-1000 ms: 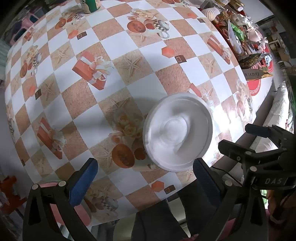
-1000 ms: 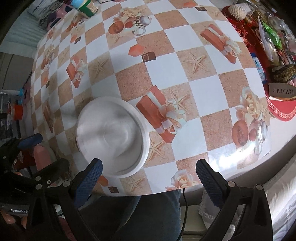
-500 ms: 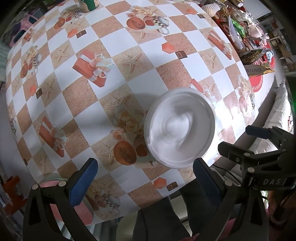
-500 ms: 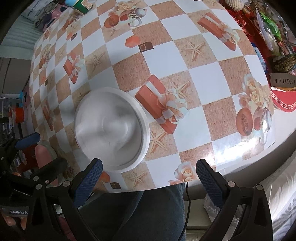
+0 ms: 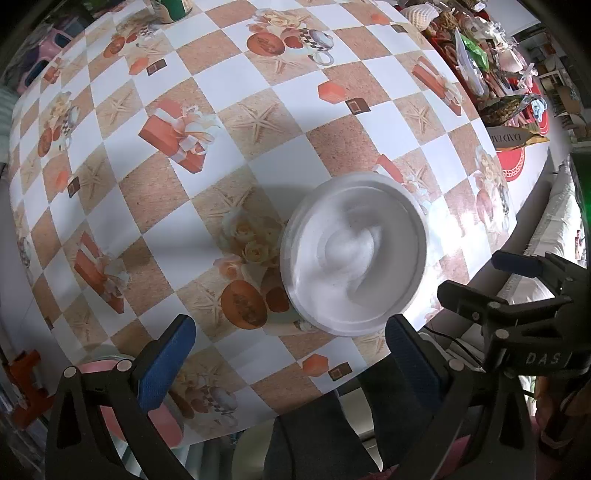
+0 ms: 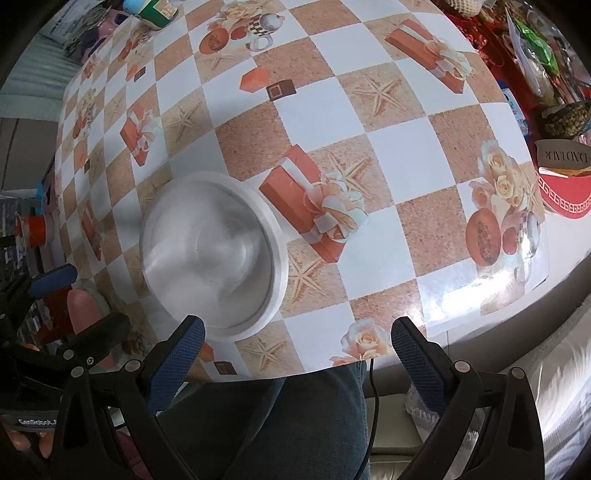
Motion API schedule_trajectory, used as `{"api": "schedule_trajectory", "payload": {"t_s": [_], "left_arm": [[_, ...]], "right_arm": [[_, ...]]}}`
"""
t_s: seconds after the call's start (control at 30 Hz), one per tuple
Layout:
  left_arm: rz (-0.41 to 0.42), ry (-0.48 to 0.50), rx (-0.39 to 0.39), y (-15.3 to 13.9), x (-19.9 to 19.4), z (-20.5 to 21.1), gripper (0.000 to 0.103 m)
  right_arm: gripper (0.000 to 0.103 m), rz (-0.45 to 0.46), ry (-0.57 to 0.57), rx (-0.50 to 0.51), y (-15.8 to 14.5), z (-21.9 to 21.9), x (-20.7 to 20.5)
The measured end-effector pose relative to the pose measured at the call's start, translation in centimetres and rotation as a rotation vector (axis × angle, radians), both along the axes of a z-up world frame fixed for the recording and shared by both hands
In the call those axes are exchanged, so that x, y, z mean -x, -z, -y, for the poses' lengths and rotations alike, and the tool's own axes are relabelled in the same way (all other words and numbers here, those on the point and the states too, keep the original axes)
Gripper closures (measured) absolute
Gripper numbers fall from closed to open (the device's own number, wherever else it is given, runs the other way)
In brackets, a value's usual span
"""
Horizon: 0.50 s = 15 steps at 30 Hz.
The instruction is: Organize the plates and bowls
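A white bowl (image 5: 354, 254) sits on the patterned tablecloth near the table's front edge; it also shows in the right wrist view (image 6: 212, 254). My left gripper (image 5: 291, 354) is open and empty, held above the front edge, with the bowl just ahead and to the right. My right gripper (image 6: 297, 350) is open and empty, above the front edge, with the bowl ahead and to the left. A pink dish (image 5: 122, 402) lies under my left gripper's left finger, partly hidden.
The table (image 5: 258, 155) carries a green can (image 5: 170, 7) at the far edge and a cluttered pile with a red box (image 6: 561, 192) along the right side. The person's legs (image 6: 295, 417) are below the front edge. An orange object (image 5: 22, 387) is at lower left.
Both grippers have pulled back and up slightly from the table; the bowl looks a bit farther off. The bowl has not moved on the cloth. Both stay open.
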State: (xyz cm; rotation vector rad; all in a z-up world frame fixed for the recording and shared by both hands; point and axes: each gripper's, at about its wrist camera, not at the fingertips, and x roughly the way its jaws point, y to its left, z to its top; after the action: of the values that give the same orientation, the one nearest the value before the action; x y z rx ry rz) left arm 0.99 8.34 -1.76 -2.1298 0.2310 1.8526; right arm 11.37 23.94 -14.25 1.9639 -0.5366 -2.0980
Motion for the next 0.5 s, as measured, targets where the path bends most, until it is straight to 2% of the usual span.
{"api": "schedule_trajectory", "payload": {"t_s": [0.5], "left_arm": [[0.020, -0.037, 0.002, 1.2, 0.3, -0.3, 0.000]], "right_arm": [[0.002, 0.036, -0.031, -0.011, 1.1, -0.1, 0.4]]}}
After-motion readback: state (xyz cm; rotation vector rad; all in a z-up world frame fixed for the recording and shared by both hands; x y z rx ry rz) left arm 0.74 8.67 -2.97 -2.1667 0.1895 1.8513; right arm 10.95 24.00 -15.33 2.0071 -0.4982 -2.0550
